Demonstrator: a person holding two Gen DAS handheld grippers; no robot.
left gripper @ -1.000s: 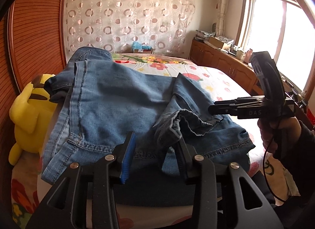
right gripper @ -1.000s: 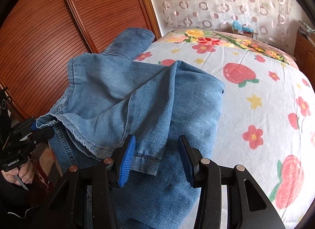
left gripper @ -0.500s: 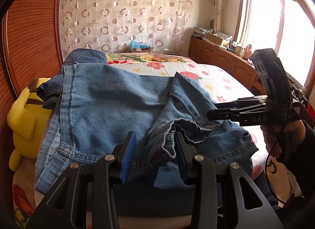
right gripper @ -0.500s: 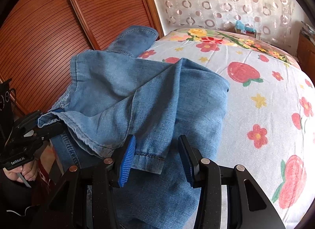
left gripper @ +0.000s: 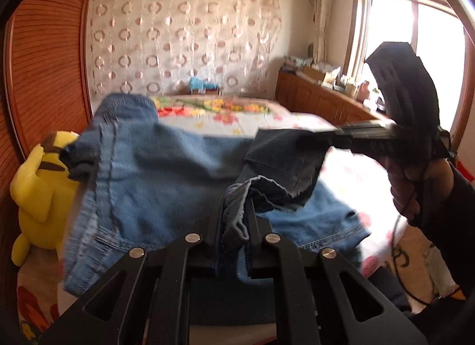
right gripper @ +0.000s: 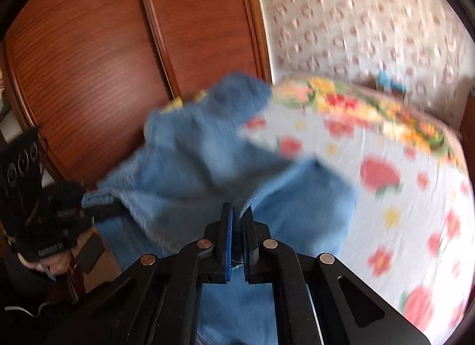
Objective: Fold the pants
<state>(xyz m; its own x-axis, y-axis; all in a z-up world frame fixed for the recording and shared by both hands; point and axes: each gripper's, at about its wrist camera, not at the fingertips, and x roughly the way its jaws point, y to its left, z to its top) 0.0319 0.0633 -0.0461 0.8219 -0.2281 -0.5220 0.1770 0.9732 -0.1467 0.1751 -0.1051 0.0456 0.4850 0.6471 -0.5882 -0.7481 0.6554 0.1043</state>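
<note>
Blue denim pants [left gripper: 154, 173] lie folded on the flowered bed [left gripper: 267, 119]. My left gripper [left gripper: 234, 223] is shut on a bunched hem of the pants [left gripper: 237, 196] near the bed's front edge. My right gripper [right gripper: 237, 214] is shut on another hem edge of the pants [right gripper: 207, 161] and holds it lifted. In the left wrist view the right gripper [left gripper: 320, 137] grips dark-looking cloth raised above the pants. In the right wrist view the left gripper [right gripper: 98, 202] holds the hem at the far left.
A yellow plush toy [left gripper: 41, 190] sits at the bed's left edge beside the wooden wardrobe [right gripper: 118, 48]. A wooden cabinet [left gripper: 320, 101] with clutter stands under the window at the right. A patterned curtain [left gripper: 178, 42] hangs behind the bed.
Both grippers have closed on the hem edges of the pants and lifted them off the bed. The views are blurred by motion.
</note>
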